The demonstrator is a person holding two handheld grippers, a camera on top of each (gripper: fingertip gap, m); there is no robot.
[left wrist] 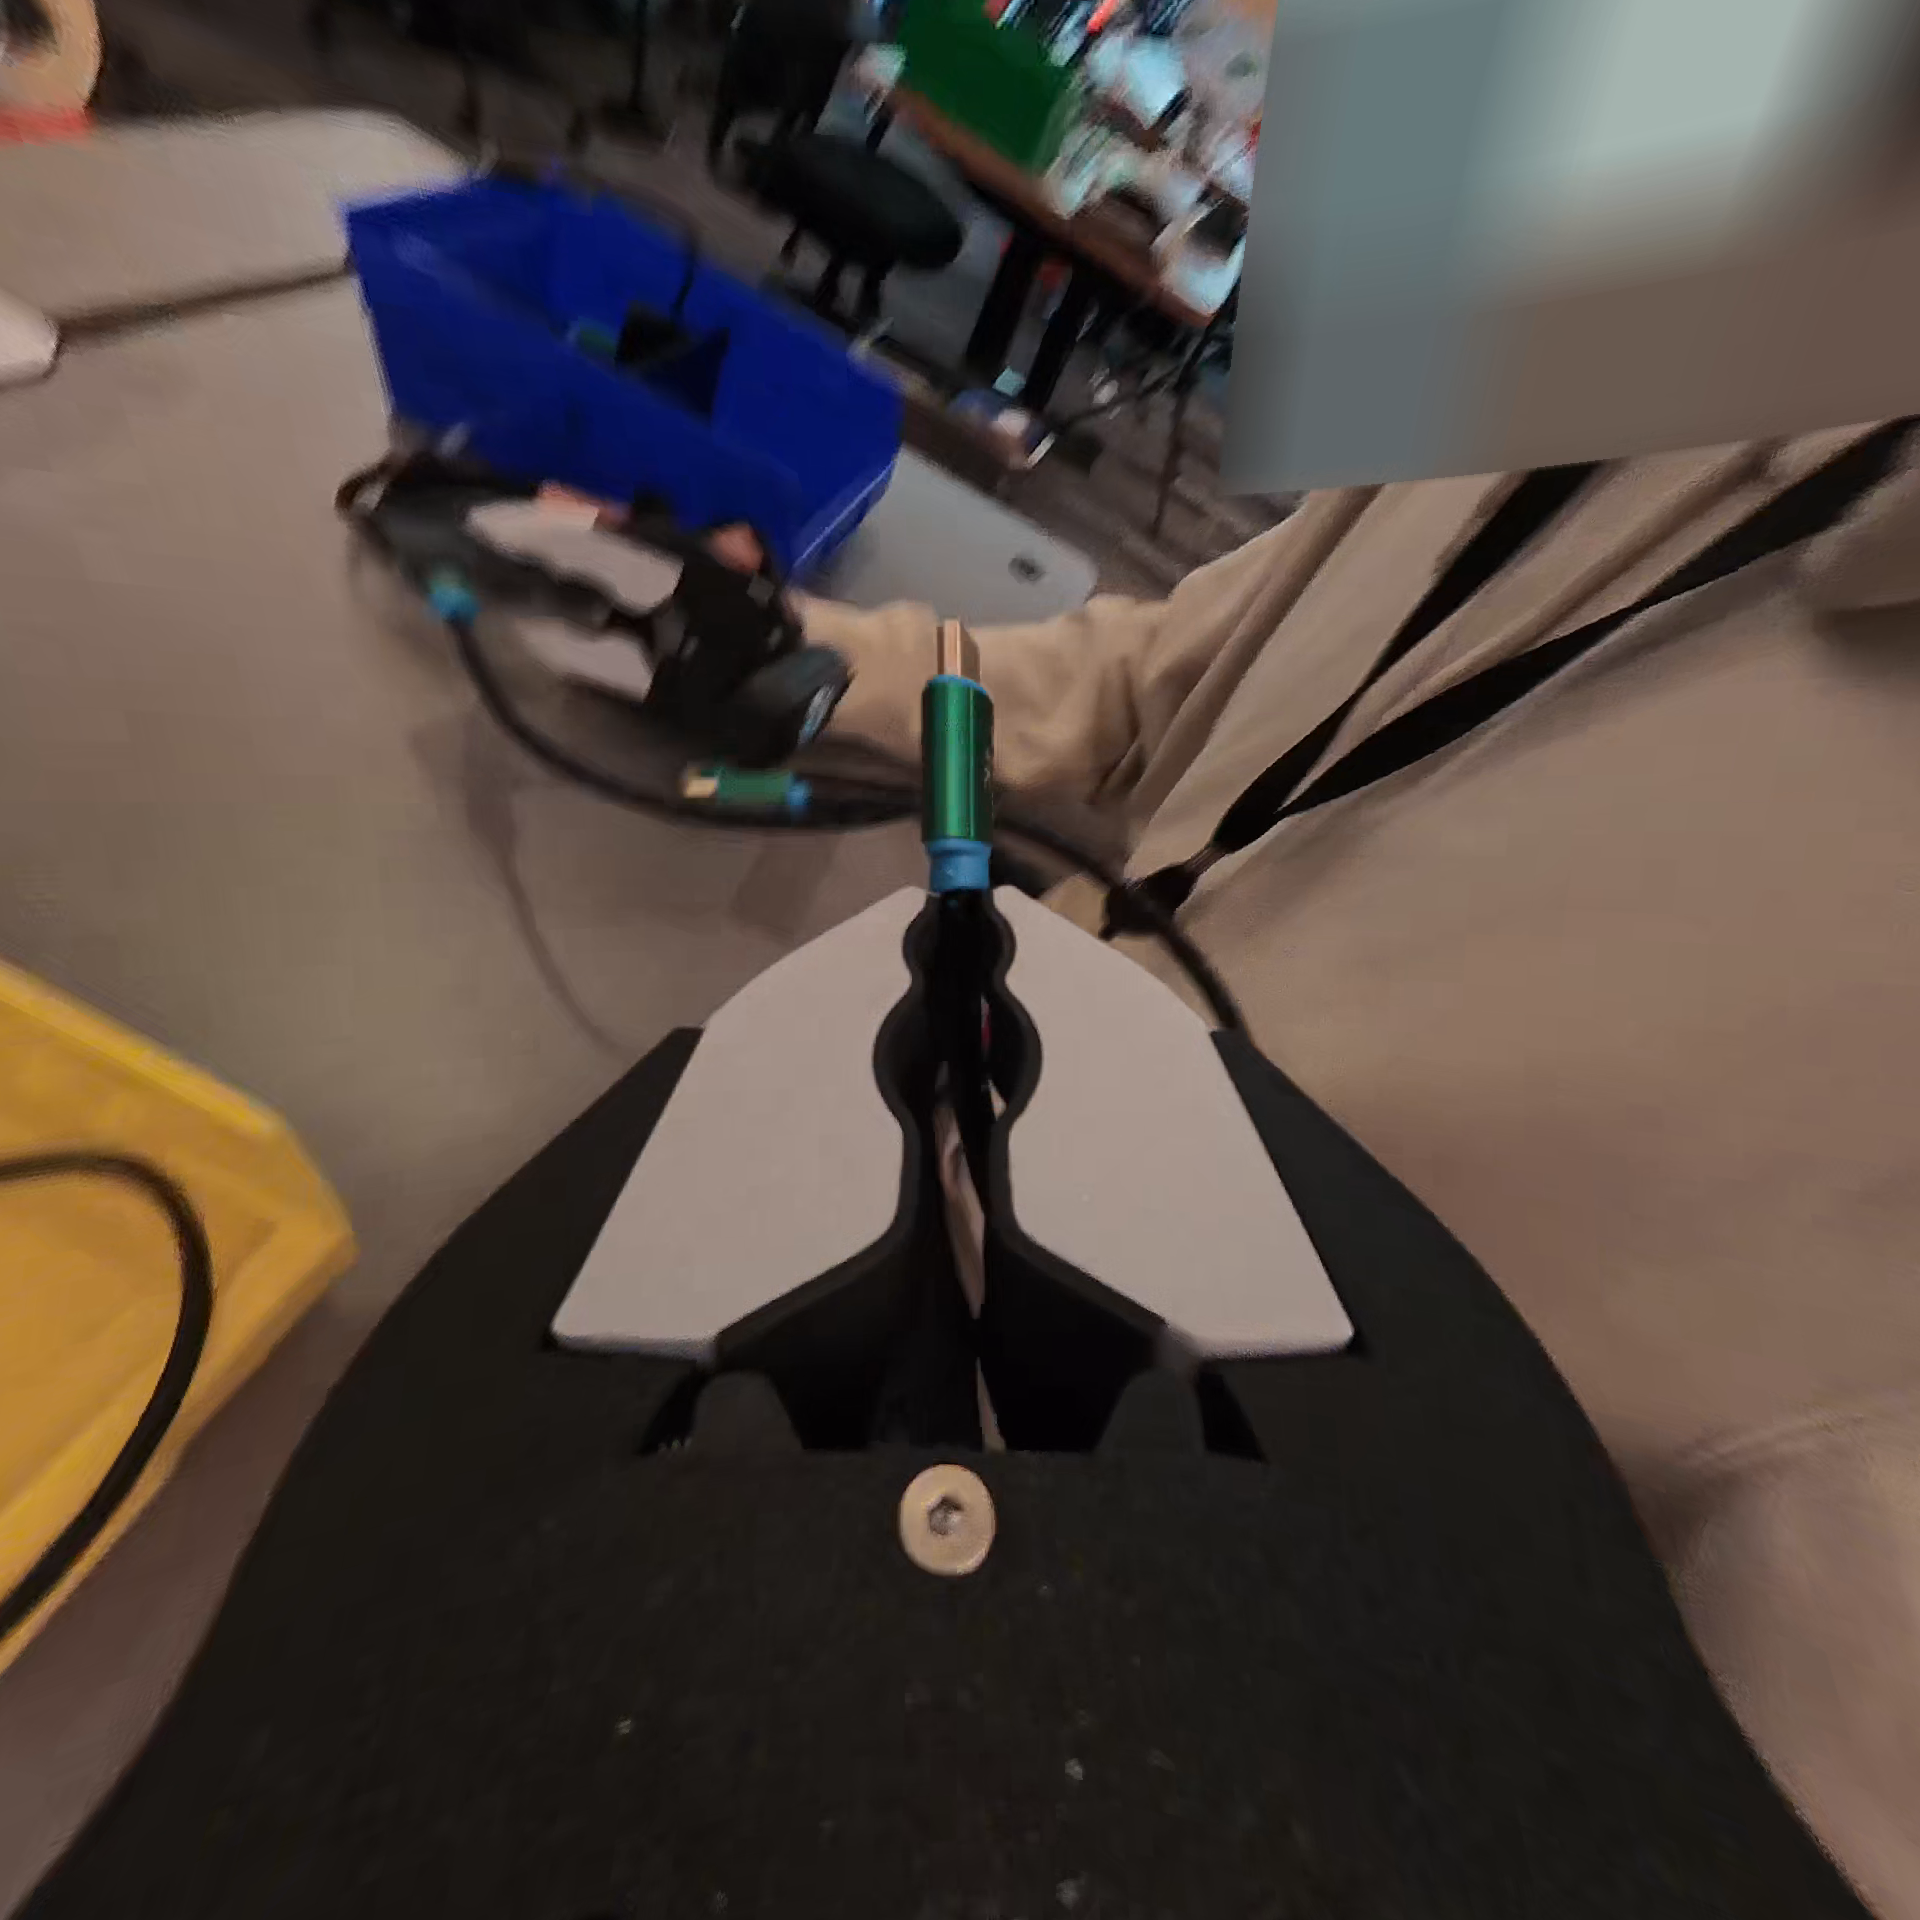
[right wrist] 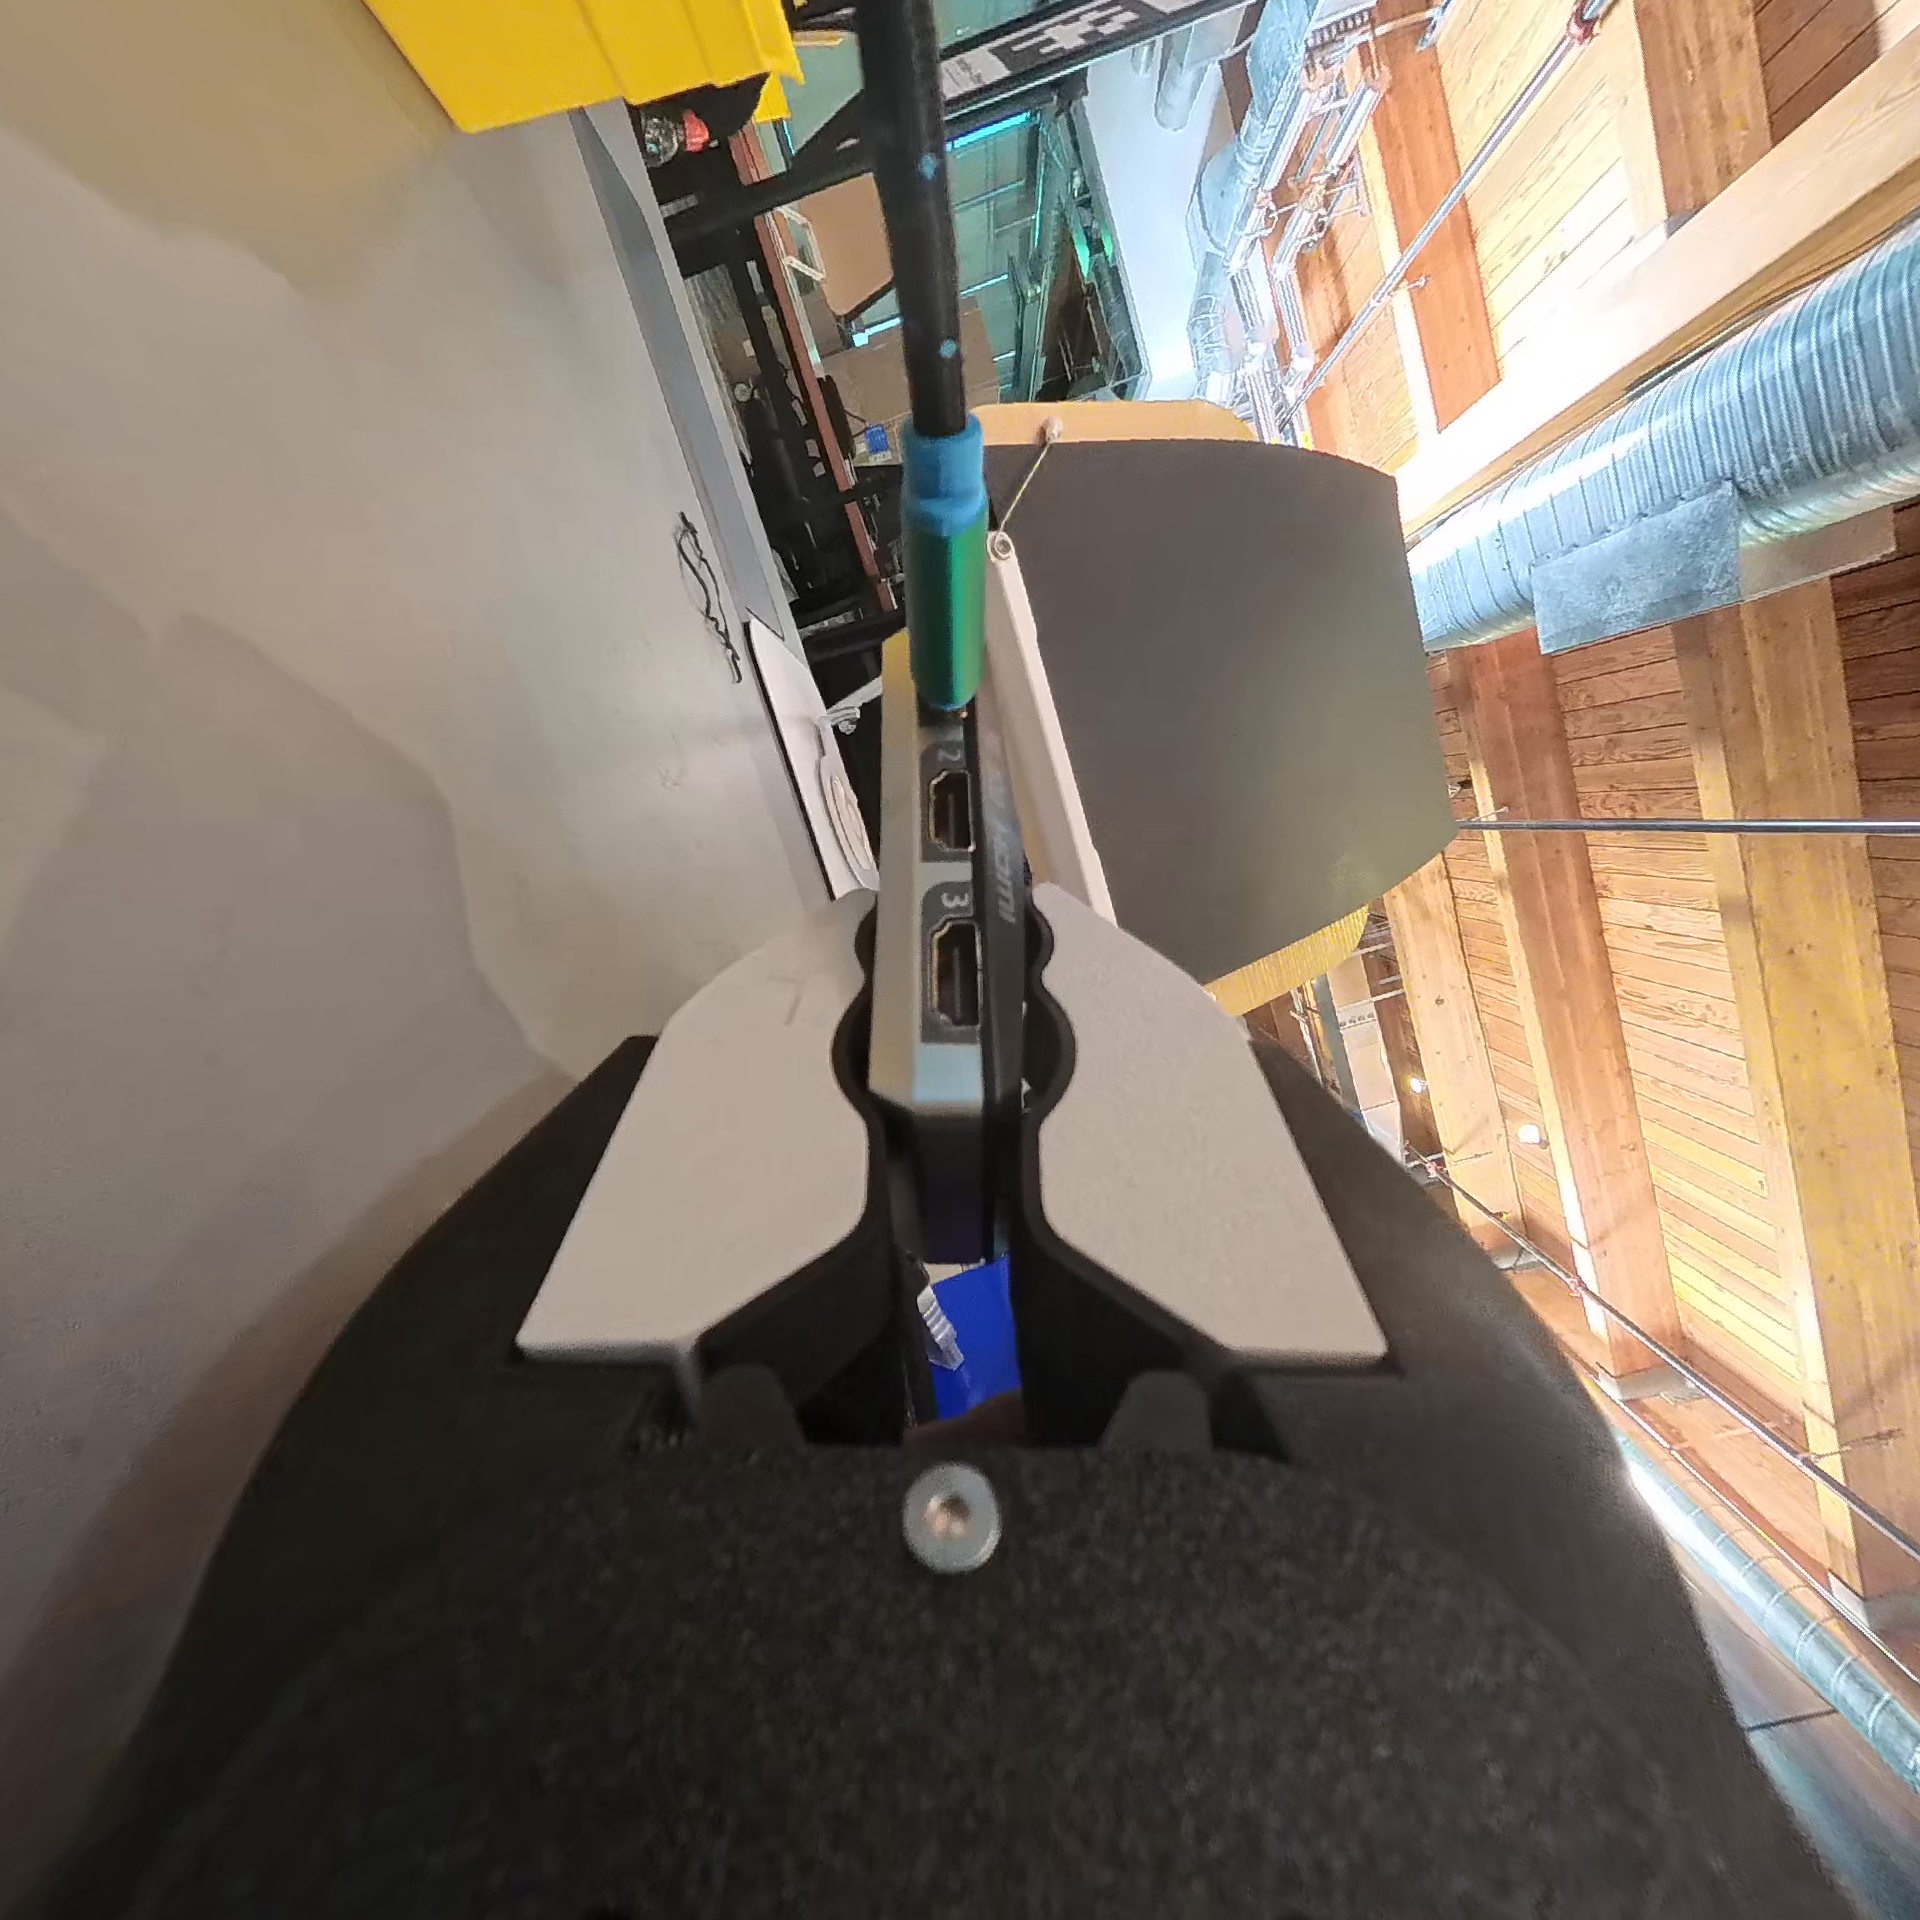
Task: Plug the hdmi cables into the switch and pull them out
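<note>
Cable (left wrist: pixel 961 997) clamped in our left gripper (left wrist: pixel 958 914); our right gripper (right wrist: pixel 951 956) clamps the switch (right wrist: pixel 935 935); blue bin (left wrist: pixel 623 353) holds 1 plug.

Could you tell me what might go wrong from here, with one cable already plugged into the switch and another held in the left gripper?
The left gripper pinches the cable behind its green plug, so the plug may wobble off-line at a port. The switch sits between the right gripper's fingers only at one end; pushing could twist it.
</note>
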